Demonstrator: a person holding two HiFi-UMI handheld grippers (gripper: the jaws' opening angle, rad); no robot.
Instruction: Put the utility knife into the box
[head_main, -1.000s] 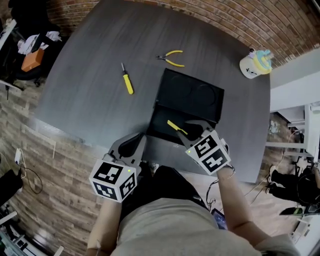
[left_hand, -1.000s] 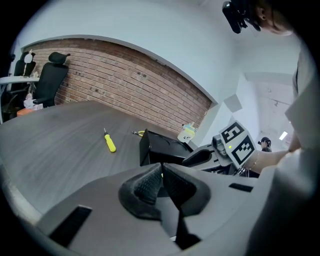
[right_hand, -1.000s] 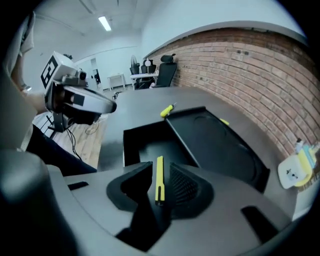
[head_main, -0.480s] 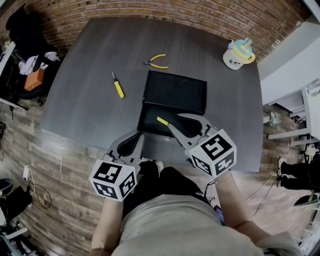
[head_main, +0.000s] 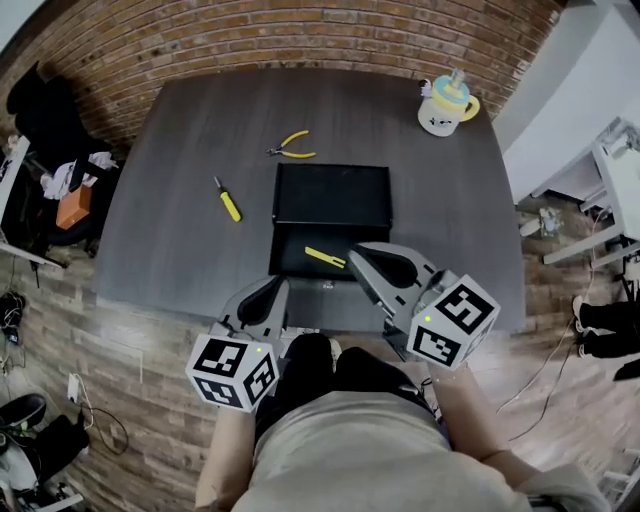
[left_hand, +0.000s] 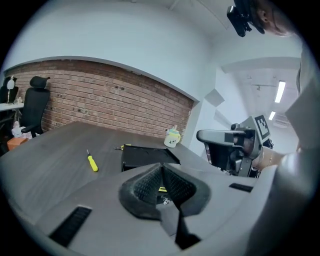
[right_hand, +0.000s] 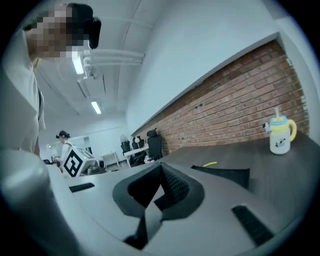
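Note:
The black box (head_main: 295, 243) lies open mid-table, its lid (head_main: 333, 195) folded back. A yellow utility knife (head_main: 325, 257) rests inside the box's near tray, with nothing touching it. My right gripper (head_main: 353, 253) hovers just right of the knife. Its jaws have just been closing and now meet with nothing between them (right_hand: 161, 167). My left gripper (head_main: 274, 287) hangs by the table's near edge, left of the box and apart from it. It is shut and empty (left_hand: 161, 167). In the left gripper view the box (left_hand: 145, 156) lies straight ahead.
A yellow-handled screwdriver (head_main: 228, 200) lies left of the box and yellow pliers (head_main: 290, 147) lie behind it. A lidded cup (head_main: 445, 103) stands at the table's far right corner. An office chair with clothes (head_main: 55, 150) is left of the dark table (head_main: 170, 230).
My right gripper has lifted and rolled away from the knife, which stays lying in the box. The left gripper has risen a little, and the head view has pulled back.

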